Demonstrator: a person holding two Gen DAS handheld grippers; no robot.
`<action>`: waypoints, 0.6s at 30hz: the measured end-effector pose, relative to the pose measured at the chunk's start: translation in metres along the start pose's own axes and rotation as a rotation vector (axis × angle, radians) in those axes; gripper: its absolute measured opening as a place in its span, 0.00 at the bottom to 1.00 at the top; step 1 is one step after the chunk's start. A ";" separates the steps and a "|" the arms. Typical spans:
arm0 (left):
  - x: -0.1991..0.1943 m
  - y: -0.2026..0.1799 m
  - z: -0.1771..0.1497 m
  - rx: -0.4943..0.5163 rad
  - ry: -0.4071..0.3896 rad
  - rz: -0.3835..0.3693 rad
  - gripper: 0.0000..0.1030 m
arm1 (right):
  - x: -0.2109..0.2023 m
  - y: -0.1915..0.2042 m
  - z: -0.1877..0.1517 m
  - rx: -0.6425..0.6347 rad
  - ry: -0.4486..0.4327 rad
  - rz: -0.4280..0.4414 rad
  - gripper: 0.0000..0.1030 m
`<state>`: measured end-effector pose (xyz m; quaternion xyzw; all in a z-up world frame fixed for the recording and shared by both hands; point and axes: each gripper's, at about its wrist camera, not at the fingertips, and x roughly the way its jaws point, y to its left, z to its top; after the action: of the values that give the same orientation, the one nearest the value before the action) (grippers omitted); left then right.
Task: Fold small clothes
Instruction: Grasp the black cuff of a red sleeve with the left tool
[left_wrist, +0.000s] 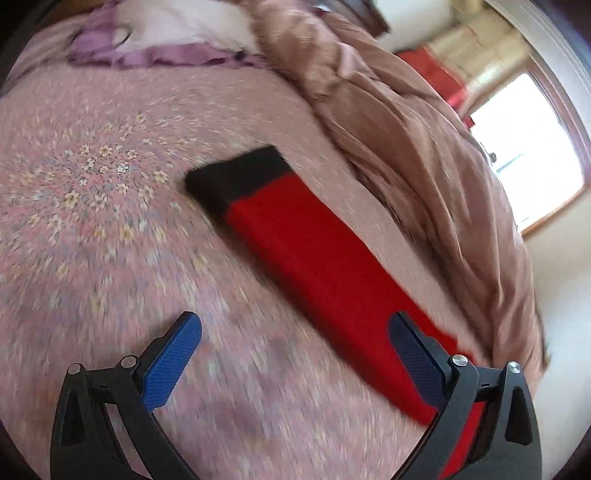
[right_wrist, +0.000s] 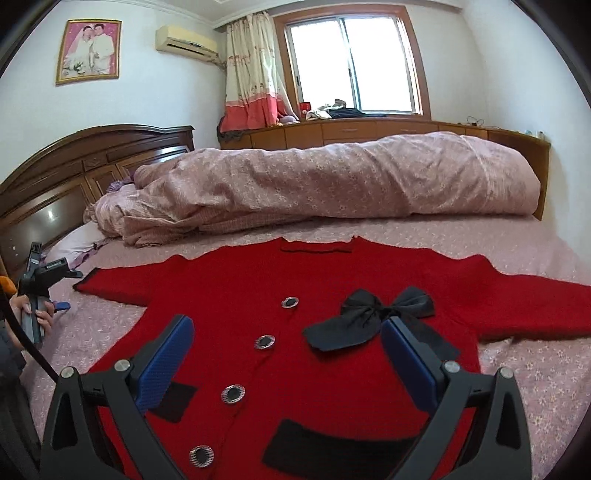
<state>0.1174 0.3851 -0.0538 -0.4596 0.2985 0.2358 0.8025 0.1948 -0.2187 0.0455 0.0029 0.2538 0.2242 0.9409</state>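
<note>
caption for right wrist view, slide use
Open right tongs hover over a red cardigan spread flat on the bed, black bow between fingertips.

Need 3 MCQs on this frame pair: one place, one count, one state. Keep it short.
1. Where does the black bow sit on the red cardigan?
A. on the cuff of a sleeve
B. on the chest, right of the button row in the right wrist view
C. on the bedsheet beside it

2. How many buttons show down the front?
A. two
B. four
C. six

3. What state is the right gripper in?
A. open, holding nothing
B. shut on the bow
C. shut on a sleeve

Key:
1 B: the bow lies on the red knit beside the buttons.
2 B: four round buttons run in one line.
3 A: its blue fingers stand wide apart above the cardigan.
</note>
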 end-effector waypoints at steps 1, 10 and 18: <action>0.006 0.009 0.008 -0.039 0.000 -0.020 0.94 | 0.003 -0.003 -0.001 -0.004 0.007 -0.010 1.00; 0.018 0.029 0.046 -0.141 -0.046 -0.114 0.91 | 0.023 -0.027 -0.007 0.054 0.052 -0.020 1.00; 0.042 0.032 0.062 -0.141 -0.053 -0.076 0.27 | 0.032 -0.026 -0.017 0.037 0.089 -0.024 1.00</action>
<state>0.1424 0.4588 -0.0776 -0.5196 0.2419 0.2377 0.7842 0.2222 -0.2306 0.0124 0.0070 0.2993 0.2080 0.9312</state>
